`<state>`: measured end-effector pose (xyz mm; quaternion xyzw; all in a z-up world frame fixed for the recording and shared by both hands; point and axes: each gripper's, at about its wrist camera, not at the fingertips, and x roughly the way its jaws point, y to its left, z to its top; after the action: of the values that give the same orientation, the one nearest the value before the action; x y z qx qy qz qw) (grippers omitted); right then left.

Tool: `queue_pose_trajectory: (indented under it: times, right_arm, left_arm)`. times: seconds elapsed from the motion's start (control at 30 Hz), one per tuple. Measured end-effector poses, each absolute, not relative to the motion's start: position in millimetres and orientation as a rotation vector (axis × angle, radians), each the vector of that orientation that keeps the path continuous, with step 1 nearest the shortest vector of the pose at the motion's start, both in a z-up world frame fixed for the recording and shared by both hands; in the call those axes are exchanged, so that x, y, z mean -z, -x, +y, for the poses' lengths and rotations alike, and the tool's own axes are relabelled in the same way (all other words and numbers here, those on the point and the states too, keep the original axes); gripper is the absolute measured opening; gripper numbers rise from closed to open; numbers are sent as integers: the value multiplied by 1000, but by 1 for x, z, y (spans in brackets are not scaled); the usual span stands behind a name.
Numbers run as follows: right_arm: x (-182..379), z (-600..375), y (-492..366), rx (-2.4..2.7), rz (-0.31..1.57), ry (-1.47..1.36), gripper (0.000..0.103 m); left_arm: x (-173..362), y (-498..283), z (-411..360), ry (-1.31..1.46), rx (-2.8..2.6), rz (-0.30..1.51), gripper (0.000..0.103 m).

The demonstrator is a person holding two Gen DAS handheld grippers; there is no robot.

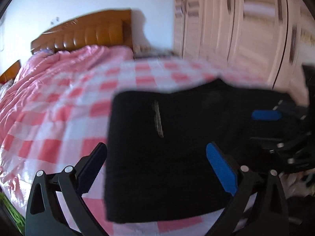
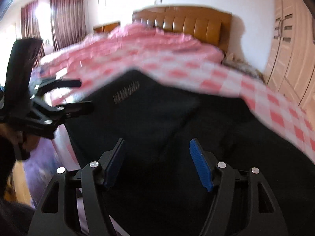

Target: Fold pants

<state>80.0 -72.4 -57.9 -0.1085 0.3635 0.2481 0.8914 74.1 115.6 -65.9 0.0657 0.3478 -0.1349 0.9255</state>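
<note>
Folded black pants (image 1: 167,153) on pink checked bedspread (image 1: 59,108), between spread jaws.

Motion blur smears the wardrobe (image 1: 246,29) and checked bedspread (image 2: 196,74).

Bed (image 1: 59,102) with pink-and-white checked cover, folded black pants (image 1: 167,147) lying flat on it, rumpled pink quilt (image 1: 65,63) near the headboard (image 1: 88,33)

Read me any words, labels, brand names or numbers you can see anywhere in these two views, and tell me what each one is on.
No readable text in either view.
Black pants: a small pale mark that could be a label or stitching, too blurred to read.
Checked bed cover, headboard and wardrobe: no lettering shows.
</note>
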Motion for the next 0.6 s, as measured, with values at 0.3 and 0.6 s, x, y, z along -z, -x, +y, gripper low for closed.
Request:
queue_pose_trajectory:
  times: [0.3,0.6]
  right_arm:
    - [70,-85,-76,-572,713,198,70]
    - [27,-101,-117,-608,747,138,84]
  left_arm:
    - [95,-79,127,-102,258,762,102]
    - [14,-136,99,-75,354,769,101]
